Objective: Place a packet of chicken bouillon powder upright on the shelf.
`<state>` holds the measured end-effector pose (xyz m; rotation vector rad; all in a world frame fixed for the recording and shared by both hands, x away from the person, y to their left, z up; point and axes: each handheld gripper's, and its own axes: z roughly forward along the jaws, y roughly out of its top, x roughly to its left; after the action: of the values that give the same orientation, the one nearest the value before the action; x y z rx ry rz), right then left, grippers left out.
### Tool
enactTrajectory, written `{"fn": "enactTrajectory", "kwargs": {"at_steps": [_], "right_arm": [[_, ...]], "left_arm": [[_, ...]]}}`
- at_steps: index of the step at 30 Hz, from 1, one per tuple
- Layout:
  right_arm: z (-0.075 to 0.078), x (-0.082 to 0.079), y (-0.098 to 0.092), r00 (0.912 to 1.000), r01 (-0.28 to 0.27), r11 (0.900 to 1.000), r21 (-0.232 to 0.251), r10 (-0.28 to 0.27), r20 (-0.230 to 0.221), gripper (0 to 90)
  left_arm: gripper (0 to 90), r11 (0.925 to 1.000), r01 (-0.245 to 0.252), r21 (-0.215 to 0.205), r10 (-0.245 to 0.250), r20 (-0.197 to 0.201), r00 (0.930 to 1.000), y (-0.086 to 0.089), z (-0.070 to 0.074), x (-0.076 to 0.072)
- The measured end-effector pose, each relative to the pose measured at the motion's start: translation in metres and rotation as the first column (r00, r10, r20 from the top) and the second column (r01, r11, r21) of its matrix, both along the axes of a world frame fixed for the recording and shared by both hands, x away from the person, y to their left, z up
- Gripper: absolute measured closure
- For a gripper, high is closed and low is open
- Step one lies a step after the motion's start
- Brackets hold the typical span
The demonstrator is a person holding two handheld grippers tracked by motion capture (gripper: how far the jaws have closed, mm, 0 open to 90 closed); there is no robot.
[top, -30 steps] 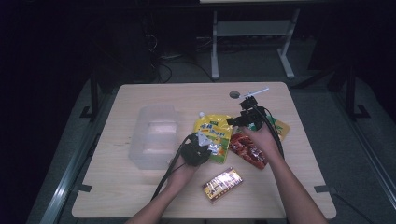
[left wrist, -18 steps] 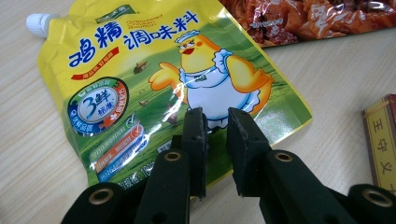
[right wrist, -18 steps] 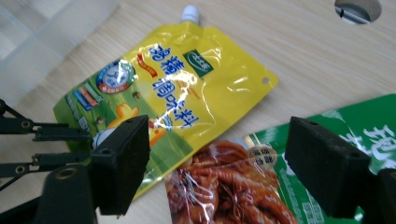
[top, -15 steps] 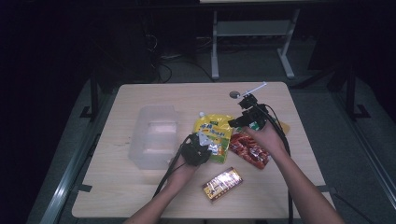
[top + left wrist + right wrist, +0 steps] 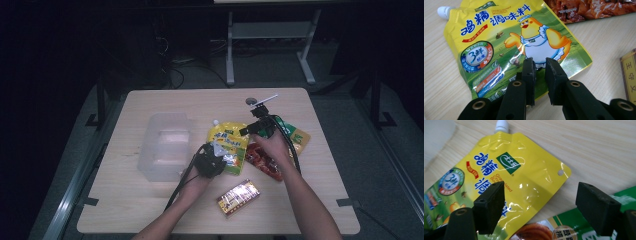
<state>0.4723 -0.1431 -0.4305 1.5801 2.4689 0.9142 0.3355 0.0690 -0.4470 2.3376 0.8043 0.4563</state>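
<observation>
The yellow pouch [image 5: 229, 146] lies flat on the table [image 5: 150, 205], between the clear plastic bin [image 5: 165, 150] and the red snack bag [image 5: 262, 159]. The left gripper [image 5: 539, 65] hovers over its lower edge with jaws nearly together and nothing pinched, while the right gripper [image 5: 540, 202] hangs above its top corner, jaws spread wide. This looks like the pickup step; next, the right jaws should straddle that corner and close.

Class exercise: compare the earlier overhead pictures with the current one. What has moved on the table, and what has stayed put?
The right tongs have moved toward the person's left and lower, over the yellow pouch, jaws wide open and empty. The left tongs stayed over the pouch's lower edge. The pouch, clear box and other packets stayed put.
</observation>
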Motion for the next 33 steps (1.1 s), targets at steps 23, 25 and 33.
{"fn": "enactTrajectory", "kwargs": {"at_steps": [23,25,33], "right_arm": [[-0.024,0.005,-0.001,0.9965,0.005,0.995,0.104,0.004,-0.083,53.9],[-0.025,0.005,-0.001,0.9960,-0.009,0.994,0.111,0.019,-0.087,54.3],[-0.026,0.004,0.003,0.9936,-0.057,0.983,0.177,0.073,-0.086,66.8]], "left_arm": [[78.4,0.9999,0.012,0.011,-0.012,0.003,0.9999,0.000,-0.003,-0.001],[78.4,0.9998,0.014,0.012,-0.014,0.002,0.9999,0.000,-0.003,-0.001],[78.6,0.9998,0.017,0.007,-0.017,0.002,0.9999,0.000,-0.003,0.000]]}}
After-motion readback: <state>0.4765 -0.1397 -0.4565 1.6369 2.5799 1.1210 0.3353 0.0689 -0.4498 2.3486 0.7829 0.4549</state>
